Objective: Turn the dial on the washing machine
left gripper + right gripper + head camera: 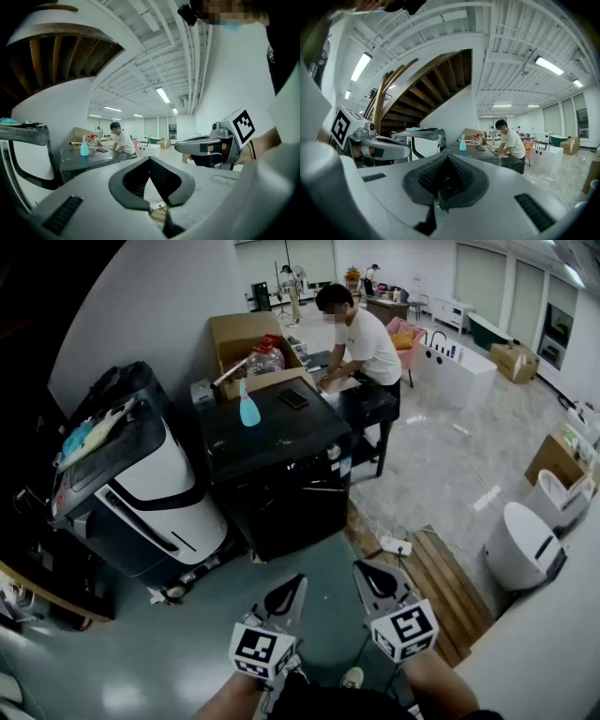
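My left gripper (292, 589) sits low in front of me, jaws closed together on nothing. Well ahead of it stands the black washing machine (281, 486), untouched, with a blue spray bottle (248, 409) on its top. My right gripper (372, 579), just beside the left, also has its jaws closed and empty.

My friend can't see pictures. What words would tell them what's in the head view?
The left claw and the right claw, both shut and empty, point from the bottom edge toward a black machine across a grey floor. A blue spray bottle stands on its top, and behind it a person in a white shirt bends over a table.
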{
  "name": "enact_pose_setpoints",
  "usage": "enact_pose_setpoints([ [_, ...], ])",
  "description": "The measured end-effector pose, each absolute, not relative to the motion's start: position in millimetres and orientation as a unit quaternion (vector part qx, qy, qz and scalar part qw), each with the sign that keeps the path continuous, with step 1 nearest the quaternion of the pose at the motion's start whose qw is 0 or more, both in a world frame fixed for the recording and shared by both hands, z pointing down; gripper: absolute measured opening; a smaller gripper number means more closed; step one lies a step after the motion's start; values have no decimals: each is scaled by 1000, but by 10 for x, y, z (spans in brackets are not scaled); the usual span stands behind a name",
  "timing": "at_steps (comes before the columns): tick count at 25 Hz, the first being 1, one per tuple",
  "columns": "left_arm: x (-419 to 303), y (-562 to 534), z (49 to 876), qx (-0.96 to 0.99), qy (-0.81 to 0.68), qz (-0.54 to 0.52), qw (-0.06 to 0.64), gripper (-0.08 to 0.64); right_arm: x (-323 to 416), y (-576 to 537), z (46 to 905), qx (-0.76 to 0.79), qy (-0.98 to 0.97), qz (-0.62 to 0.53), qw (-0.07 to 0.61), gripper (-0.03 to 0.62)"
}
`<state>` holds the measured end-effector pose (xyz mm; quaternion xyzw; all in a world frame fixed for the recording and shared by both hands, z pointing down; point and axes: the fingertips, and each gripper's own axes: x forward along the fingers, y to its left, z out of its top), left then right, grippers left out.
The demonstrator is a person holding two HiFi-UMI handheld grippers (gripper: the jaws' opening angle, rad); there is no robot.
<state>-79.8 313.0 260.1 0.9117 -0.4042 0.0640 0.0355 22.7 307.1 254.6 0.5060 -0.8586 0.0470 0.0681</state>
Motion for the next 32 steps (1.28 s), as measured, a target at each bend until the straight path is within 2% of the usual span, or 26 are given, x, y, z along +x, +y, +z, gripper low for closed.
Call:
enact_pose_setpoints([
  [22,-585,2932,2397,906,-419,58,21,3,594,2945,2448,510,-859,15,40,-1],
  [32,-493,2616,2479,904,-423,51,28,3,715,2739,2549,514,-856,36,41,2],
])
